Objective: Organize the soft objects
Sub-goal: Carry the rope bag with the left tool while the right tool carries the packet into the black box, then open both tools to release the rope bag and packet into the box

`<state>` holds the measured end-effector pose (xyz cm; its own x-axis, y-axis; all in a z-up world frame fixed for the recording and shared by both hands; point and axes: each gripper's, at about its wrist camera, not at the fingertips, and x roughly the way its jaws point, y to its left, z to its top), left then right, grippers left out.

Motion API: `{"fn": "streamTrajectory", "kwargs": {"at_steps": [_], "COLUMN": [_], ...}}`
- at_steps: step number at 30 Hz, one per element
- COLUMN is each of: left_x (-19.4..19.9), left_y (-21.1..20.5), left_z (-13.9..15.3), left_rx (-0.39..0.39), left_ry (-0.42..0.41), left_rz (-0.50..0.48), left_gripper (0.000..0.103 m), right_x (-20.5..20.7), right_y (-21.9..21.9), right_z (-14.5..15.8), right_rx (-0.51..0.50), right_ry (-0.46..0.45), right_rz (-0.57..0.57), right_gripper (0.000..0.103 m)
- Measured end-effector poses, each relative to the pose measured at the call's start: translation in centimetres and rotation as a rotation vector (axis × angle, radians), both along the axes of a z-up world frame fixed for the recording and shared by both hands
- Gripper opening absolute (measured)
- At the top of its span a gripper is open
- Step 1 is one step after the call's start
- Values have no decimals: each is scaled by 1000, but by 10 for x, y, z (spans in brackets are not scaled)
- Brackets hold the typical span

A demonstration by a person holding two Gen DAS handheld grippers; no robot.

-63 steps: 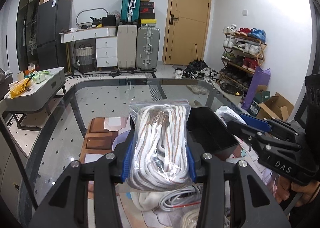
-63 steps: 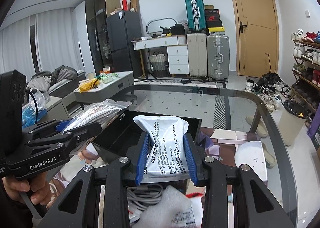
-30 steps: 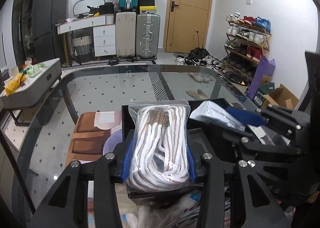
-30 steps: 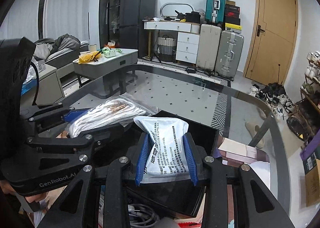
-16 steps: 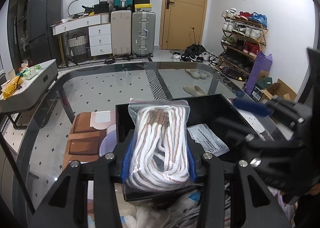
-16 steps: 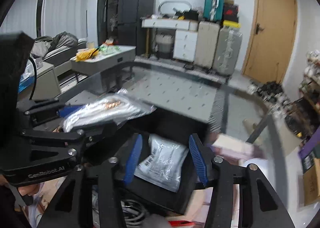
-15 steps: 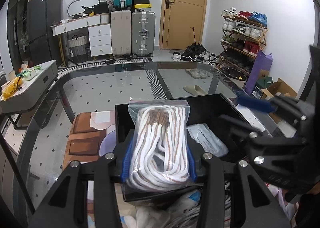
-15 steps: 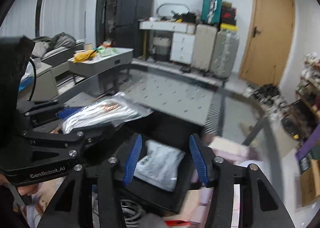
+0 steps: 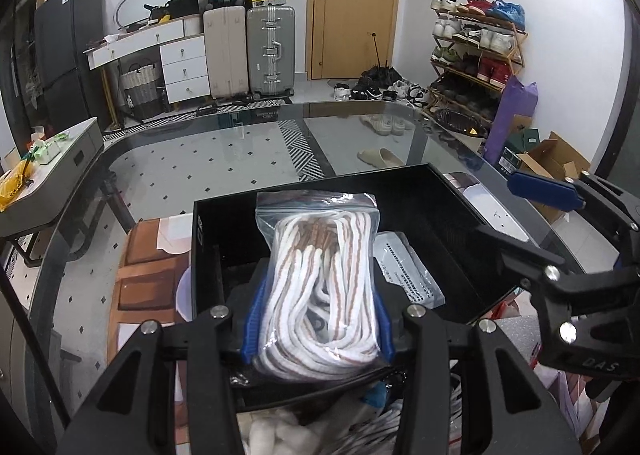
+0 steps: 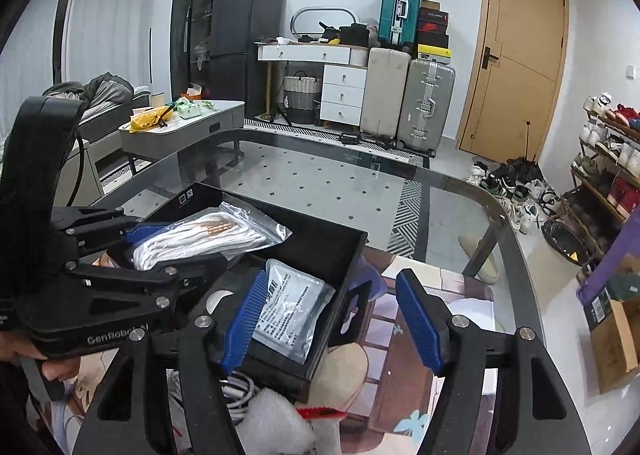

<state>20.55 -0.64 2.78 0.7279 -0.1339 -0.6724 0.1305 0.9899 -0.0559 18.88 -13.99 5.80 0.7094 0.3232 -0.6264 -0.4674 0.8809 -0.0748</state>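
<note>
My left gripper (image 9: pixel 318 319) is shut on a clear zip bag of white and brown rope (image 9: pixel 320 295) and holds it over a black box (image 9: pixel 452 207) on the glass table. The bag also shows in the right wrist view (image 10: pixel 200 239). A white printed packet (image 10: pixel 292 307) lies flat inside the box (image 10: pixel 320 231); it also shows in the left wrist view (image 9: pixel 408 275). My right gripper (image 10: pixel 332 319) is open and empty, over the box's right wall, with the packet by its left finger. It shows at the right of the left wrist view (image 9: pixel 560 223).
Loose white cables (image 10: pixel 240 391), foam wrap (image 10: pixel 276 427) and soft white items (image 9: pixel 280 431) lie on the table in front of the box. A patterned mat (image 10: pixel 432 335) lies right of it. The glass table's rounded edge (image 10: pixel 516 239) runs at the right.
My right gripper opened and let go of the white packet, which now lies in the black box. The gripper drew back to the right. My left gripper moved the rope bag over the box.
</note>
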Motion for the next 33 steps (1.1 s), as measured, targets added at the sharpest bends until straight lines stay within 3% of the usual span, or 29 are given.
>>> {"fn": "streamTrajectory", "kwargs": {"at_steps": [3, 6, 8, 12, 15, 19, 28, 33], "left_x": [0, -2, -10, -30, -47, -63, -92, -104], "left_y": [-3, -4, -2, 7, 22, 39, 49, 46], "left_z": [1, 4, 9, 23, 31, 34, 28, 25], "left_rx": [0, -20, -17, -36, -72, -117, -65, -43], "left_ry": [9, 6, -17, -74, -105, -110, -118, -113], "left_rz": [9, 2, 11, 43, 75, 101, 166, 171], "left_gripper": [50, 71, 91, 102, 103, 103, 103, 103], "right_x": [0, -5, -10, -21, -32, -49, -81, -79], "right_y": [-5, -8, -13, -25, -34, -42, -45, -42], "right_z": [1, 1, 2, 7, 11, 15, 15, 9], "right_rx": [13, 15, 12, 32, 57, 81, 125, 107], "right_ry": [1, -3, -15, -21, -18, -15, 10, 60], "right_rz": [0, -8, -30, -72, -89, -101, -84, -93], "right_gripper": [76, 80, 84, 92, 101, 102, 102, 102]}}
